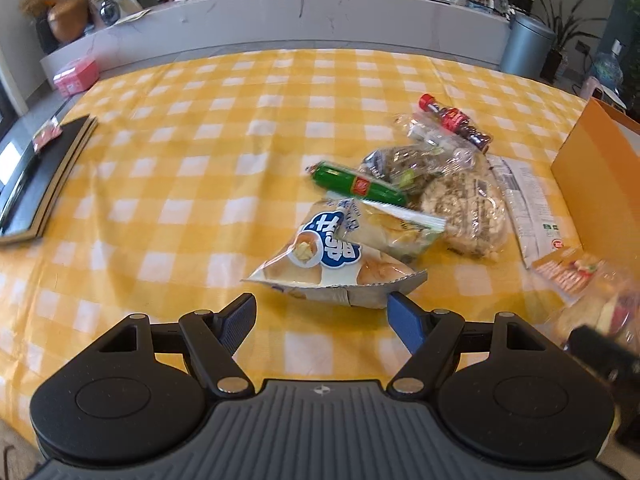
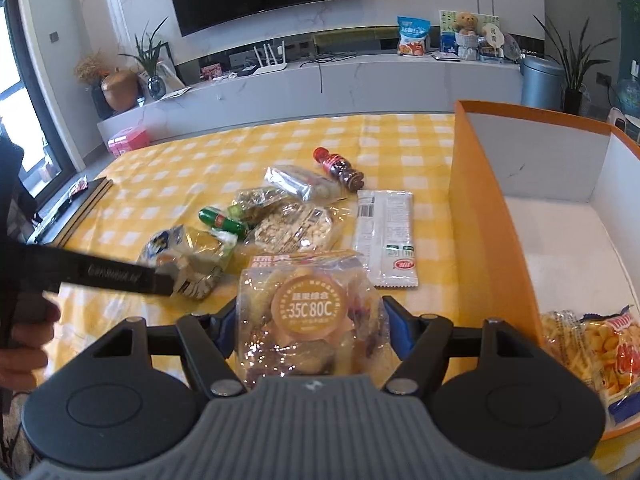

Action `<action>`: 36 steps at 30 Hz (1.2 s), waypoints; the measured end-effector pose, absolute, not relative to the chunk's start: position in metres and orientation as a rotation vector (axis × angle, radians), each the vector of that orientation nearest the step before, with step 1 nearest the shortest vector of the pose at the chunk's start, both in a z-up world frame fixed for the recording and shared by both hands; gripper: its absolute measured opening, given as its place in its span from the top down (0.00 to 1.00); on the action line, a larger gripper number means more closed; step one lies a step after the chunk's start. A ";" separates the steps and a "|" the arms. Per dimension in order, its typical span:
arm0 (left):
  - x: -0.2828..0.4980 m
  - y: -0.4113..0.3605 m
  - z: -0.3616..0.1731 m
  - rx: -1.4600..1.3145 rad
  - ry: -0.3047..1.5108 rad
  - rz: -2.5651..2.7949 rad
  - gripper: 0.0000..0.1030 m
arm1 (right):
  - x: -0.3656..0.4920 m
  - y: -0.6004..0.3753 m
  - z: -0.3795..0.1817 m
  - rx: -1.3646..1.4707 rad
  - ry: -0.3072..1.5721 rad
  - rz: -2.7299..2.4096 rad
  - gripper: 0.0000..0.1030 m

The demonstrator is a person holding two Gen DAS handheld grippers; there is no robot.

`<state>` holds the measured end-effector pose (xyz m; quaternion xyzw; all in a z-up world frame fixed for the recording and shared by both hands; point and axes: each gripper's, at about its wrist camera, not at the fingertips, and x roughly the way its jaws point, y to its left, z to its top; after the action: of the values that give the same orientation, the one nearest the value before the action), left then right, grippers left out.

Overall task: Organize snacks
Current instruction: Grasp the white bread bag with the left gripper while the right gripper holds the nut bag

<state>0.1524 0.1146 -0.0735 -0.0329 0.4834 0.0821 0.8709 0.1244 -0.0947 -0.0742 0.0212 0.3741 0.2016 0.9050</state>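
My right gripper point(image 2: 308, 320): jaws clamped on the clear plastic bag of mixed dried fruit chips with an orange round label point(image 2: 306, 312), raised above the yellow-and-white checked desk point(image 2: 192, 160), beside the orange cardboard box point(image 2: 486, 216) | my left gripper point(image 1: 322, 314): jaws apart, empty, just before the white-and-blue bread bag point(image 1: 328, 260)

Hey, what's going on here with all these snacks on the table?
A person is sorting snacks off a yellow checked tablecloth into an orange box. The right gripper is shut on a clear bag of mixed dried snacks, held beside the box, which already holds two packets. The left gripper is open, just short of a blue and white bread bag. A green sausage, a small bottle and other packets are not yet sorted.
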 end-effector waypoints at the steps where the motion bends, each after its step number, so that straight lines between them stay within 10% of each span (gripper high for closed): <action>1: 0.155 0.111 -0.072 -0.046 1.014 0.165 0.15 | 0.124 -0.094 -0.075 0.045 0.774 0.419 0.33; 36: 0.185 0.146 -0.087 -0.103 1.000 -0.037 0.00 | 0.133 -0.092 -0.101 0.069 0.877 0.424 0.33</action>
<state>0.1855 0.1465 -0.0867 -0.0492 0.4791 -0.0176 0.8762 0.1330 -0.0925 -0.1014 0.0333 0.4214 0.2034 0.8831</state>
